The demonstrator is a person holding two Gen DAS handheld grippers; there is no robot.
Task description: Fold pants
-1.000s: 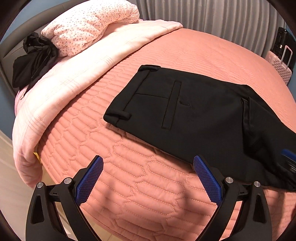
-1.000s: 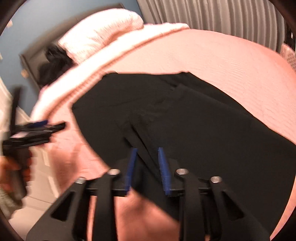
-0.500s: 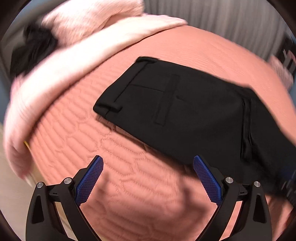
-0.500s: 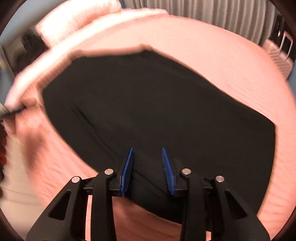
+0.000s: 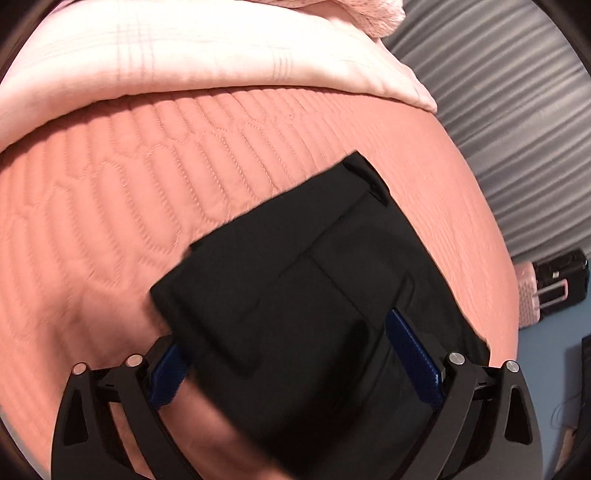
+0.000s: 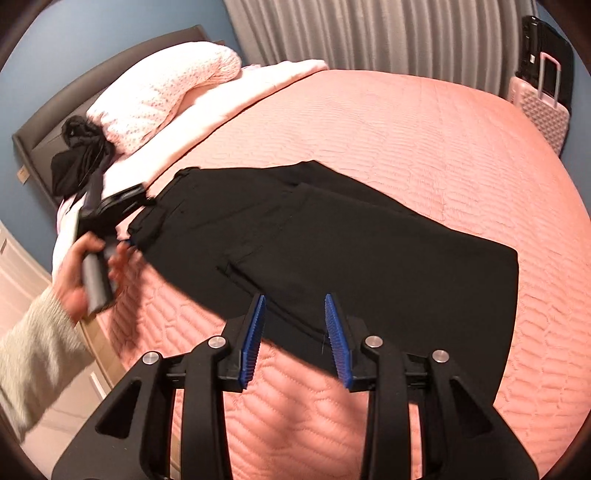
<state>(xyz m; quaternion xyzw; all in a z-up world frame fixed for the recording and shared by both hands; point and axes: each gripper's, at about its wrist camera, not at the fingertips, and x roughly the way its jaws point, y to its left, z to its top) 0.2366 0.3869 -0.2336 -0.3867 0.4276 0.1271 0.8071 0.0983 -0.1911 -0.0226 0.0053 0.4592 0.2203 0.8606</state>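
Black pants (image 6: 332,240) lie folded flat on the salmon quilted bedspread (image 6: 424,147). My right gripper (image 6: 295,332) hovers over their near edge, its jaws partly apart, and neither blue pad touches the cloth. A hand holds my left gripper (image 6: 135,218) at the waistband end on the left. In the left wrist view the waistband corner of the pants (image 5: 295,295) lies between the wide-open fingers of the left gripper (image 5: 291,354). The cloth covers part of the left pad, and the right pad (image 5: 413,354) stands clear of it.
A floral pillow (image 6: 166,92), a pale pink blanket (image 6: 229,103) and a bundled black garment (image 6: 77,158) sit at the head of the bed. A pink suitcase (image 6: 539,110) stands by the grey curtain (image 6: 369,33). The bed's edge drops to the floor at the left.
My left gripper has swung in over the waistband corner and rolled, so the cloth now sits between its fingers. My right gripper has lifted back, and the pants lie flat below it.
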